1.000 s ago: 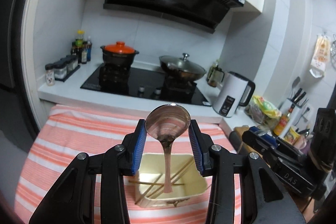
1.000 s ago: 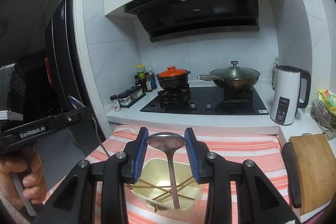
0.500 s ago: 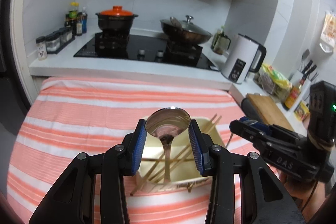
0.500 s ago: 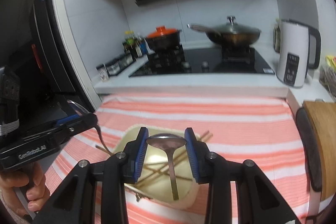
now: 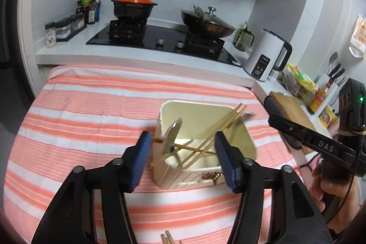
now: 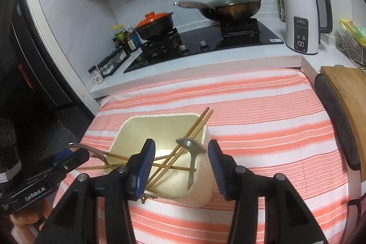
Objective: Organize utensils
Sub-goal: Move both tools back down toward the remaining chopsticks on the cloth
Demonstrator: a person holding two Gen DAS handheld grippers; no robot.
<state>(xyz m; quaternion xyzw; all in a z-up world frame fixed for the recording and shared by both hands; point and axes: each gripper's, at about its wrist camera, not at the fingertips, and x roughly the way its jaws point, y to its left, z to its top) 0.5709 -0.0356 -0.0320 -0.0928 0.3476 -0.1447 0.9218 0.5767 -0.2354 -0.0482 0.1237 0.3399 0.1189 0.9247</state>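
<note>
A cream square utensil holder [image 5: 238,127] [image 6: 203,186] stands on the striped cloth, with several wooden chopsticks [image 5: 219,129] [image 6: 194,127] leaning in it. My left gripper [image 5: 183,154] is open just above its near rim; a metal spoon [image 5: 172,136] lies free, tilted against the holder's left wall. My right gripper [image 6: 180,166] is open over the holder; a second metal spoon [image 6: 191,148] leans inside it, free of the pads. Each gripper shows in the other's view, the right [image 5: 308,138] and the left [image 6: 52,168].
An orange-and-white striped cloth [image 5: 91,111] covers the table. Behind it is a counter with a hob, an orange-lidded pot [image 5: 133,6], a wok [image 5: 208,22] and a white kettle [image 5: 266,54]. A wooden cutting board [image 6: 347,93] lies at the right. More chopstick tips [image 5: 167,238] lie near me.
Both grippers have come down over the holder and opened. Each has let go of its spoon, and both spoons now rest in the holder.
</note>
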